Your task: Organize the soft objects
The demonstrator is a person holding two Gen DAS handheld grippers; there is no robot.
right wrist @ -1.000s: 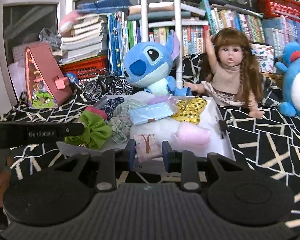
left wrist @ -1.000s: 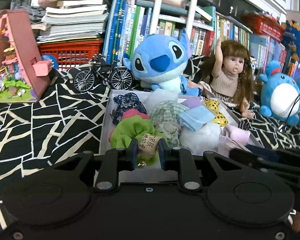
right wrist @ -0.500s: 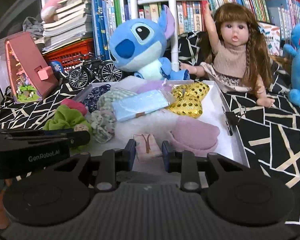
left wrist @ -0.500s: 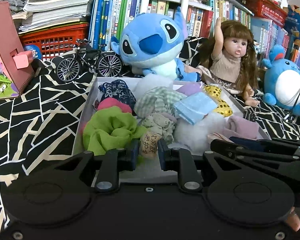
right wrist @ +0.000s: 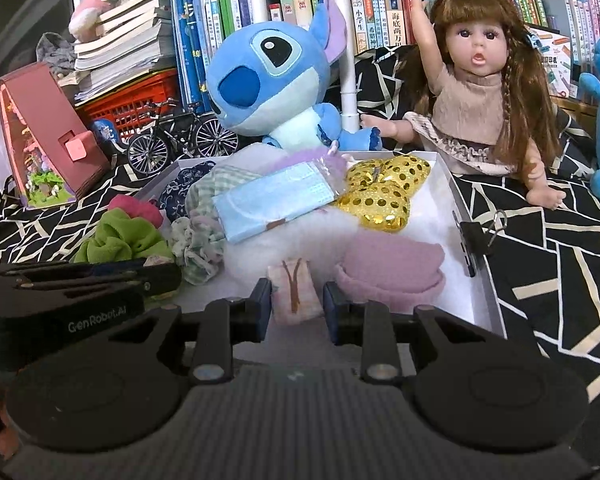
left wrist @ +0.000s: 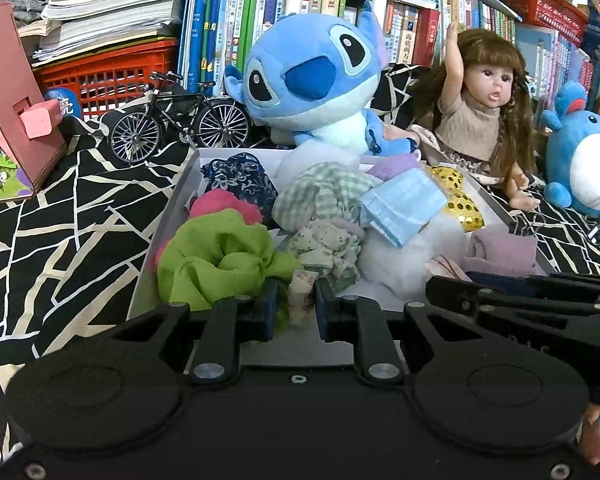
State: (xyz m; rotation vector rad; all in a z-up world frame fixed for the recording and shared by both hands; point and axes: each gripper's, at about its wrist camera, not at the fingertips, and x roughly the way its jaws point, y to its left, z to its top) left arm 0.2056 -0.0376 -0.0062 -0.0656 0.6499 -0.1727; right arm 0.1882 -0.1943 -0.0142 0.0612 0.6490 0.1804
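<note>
In the left wrist view, the left gripper point(left wrist: 296, 304) is clenched on a small beige printed fabric pouch point(left wrist: 301, 293), pinched upright between its two black fingers just above the near edge of the shallow white box point(left wrist: 168, 216). Just ahead and to the left of the fingers lies a crumpled lime-green fabric scrunchie point(left wrist: 216, 260), with a pink scrunchie point(left wrist: 224, 206) and a dark blue floral one point(left wrist: 240, 178) beyond it. Ahead to the right sit a pale floral scrunchie point(left wrist: 328, 248), a packet of light blue face masks point(left wrist: 404, 204) and a folded lilac cloth point(left wrist: 500, 246). The other gripper's black body crosses the right edge.

In the right wrist view, the right gripper point(right wrist: 294, 300) is clenched on a small pink checked fabric pouch with a brown ribbon point(right wrist: 294, 290), held inside the near end of the box, over white fluff. Just right of the fingers lies the lilac cloth point(right wrist: 392, 272); further ahead is a gold sequinned bow point(right wrist: 384, 196). Beyond the box sit a blue plush alien toy point(right wrist: 268, 80) and a long-haired doll point(right wrist: 480, 92).
</note>
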